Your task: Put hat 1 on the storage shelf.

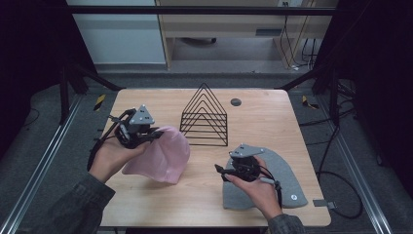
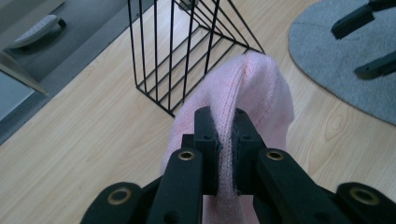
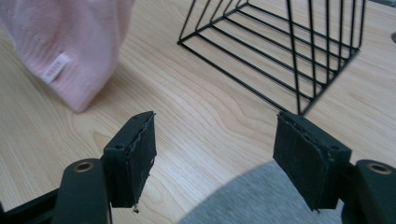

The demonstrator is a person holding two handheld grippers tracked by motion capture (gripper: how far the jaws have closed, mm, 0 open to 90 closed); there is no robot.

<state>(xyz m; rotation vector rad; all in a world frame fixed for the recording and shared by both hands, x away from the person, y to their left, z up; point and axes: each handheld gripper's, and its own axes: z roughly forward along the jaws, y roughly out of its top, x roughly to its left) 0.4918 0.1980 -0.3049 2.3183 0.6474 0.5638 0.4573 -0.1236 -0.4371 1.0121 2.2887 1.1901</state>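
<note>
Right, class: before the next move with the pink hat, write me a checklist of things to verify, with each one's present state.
1. Left tool shut on the pink hat: ok.
2. Hat lifted wholly off the table: cannot tell.
3. Right tool open, nothing between its pads: ok.
4. Grey hat lying flat under the right tool: ok.
5. Wire rack upright, apart from both hats: ok.

A small woven tag [image 3: 57,68] on the pink hat [image 3: 70,42], upper left of the right gripper view, carries lettering too blurred to read.
</note>
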